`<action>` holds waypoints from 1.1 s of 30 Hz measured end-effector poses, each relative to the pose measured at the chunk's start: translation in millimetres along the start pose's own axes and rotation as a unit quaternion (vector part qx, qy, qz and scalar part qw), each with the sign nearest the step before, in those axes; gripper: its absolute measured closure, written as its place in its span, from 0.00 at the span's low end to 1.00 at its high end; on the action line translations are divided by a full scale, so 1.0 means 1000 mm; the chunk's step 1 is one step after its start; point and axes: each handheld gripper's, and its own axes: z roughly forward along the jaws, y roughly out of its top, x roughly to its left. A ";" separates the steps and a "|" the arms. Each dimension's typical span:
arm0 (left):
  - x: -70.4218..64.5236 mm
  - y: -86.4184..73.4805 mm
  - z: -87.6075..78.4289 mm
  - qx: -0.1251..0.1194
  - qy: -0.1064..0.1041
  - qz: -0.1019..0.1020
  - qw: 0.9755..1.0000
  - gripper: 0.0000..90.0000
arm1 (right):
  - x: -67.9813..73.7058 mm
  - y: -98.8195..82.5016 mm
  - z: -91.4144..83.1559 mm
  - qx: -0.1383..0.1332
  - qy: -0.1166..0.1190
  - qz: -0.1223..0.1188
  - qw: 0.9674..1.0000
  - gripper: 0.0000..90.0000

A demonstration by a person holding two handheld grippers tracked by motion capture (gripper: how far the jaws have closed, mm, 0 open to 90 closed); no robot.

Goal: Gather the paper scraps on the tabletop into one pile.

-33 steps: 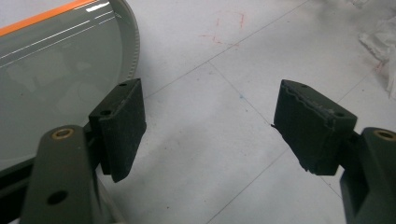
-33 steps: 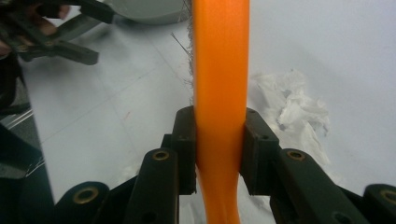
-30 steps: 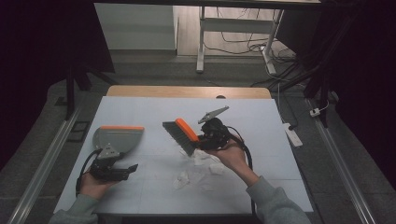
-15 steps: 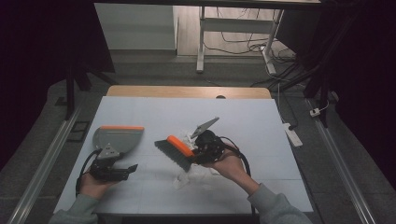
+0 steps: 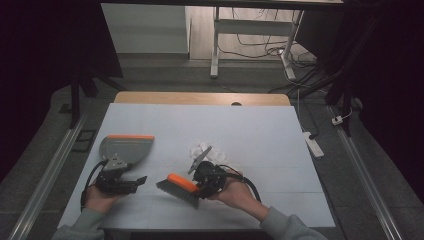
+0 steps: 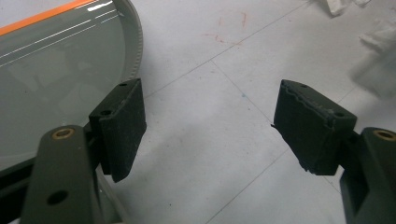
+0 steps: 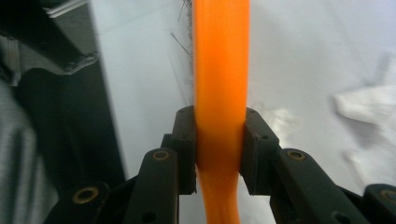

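A hand brush with an orange back (image 5: 181, 181) and grey bristles hangs low over the white table (image 5: 260, 135) near its front edge. My right gripper (image 5: 199, 186) is shut on the brush's orange handle (image 7: 219, 88), both pads (image 7: 184, 140) pressing its sides. A grey dustpan with an orange lip (image 5: 125, 148) lies flat at the left. My left gripper (image 5: 131, 176) rests just at the pan's near end, open (image 6: 210, 121) with only bare table between its jaws; the dustpan (image 6: 51, 70) lies beside its left jaw. Crumpled white paper scraps (image 5: 201, 149) lie behind the brush.
The white sheet ends in a wooden strip (image 5: 200, 97) at the far edge. More paper scraps (image 7: 369, 105) lie to the right of the brush. A power strip (image 5: 312, 142) lies on the floor to the right. Metal rails (image 5: 45, 185) run along both sides.
My right gripper has carried the brush left, down and toward the near edge, uncovering the paper scraps behind it. The left gripper and dustpan have stayed put.
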 end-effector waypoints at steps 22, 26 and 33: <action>0.000 -0.001 0.001 0.002 0.001 -0.001 1.000 0.29 | -0.047 -0.006 -0.079 -0.105 -0.059 0.030 0.992 0.78; 0.000 -0.001 0.001 0.002 0.001 0.000 1.000 0.29 | -0.037 -0.015 -0.076 -0.064 -0.038 0.008 0.997 0.78; 0.000 0.000 0.001 0.003 0.002 0.001 1.000 0.29 | -0.015 -0.045 -0.064 0.016 0.006 -0.035 0.999 0.78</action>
